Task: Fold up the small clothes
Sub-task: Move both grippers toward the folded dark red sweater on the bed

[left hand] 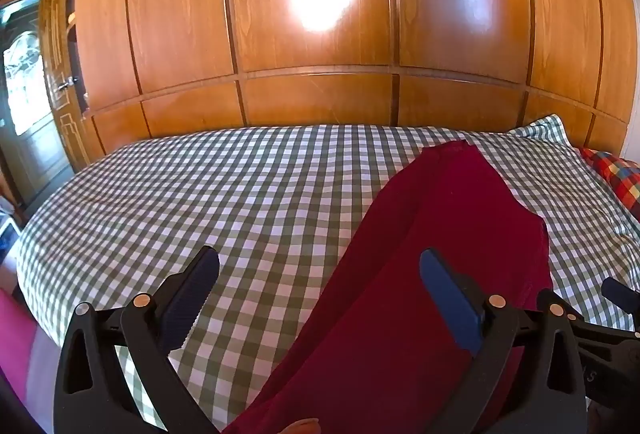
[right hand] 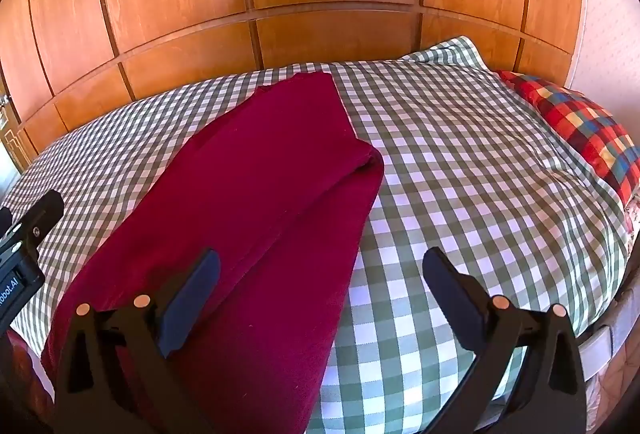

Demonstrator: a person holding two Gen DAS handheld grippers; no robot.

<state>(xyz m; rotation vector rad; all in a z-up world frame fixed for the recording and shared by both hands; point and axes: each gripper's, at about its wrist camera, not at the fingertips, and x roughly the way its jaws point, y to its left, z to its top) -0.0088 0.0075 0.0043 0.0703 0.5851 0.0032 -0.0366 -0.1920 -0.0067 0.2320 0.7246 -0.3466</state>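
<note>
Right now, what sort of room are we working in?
Most likely a bedroom. The dark red garment lies on a bed with a green-and-white checked cover, a multicoloured checked pillow sits at its far right end, and wood-panelled wardrobe doors run behind it.

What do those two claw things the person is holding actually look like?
Both look alike. The left gripper and right gripper each have black plastic arms with cut-out slots and copper-coloured rivets, ending in two flat dark-blue fingers with ribbed pads. White lettering marks the left one's body, seen from the right.
</note>
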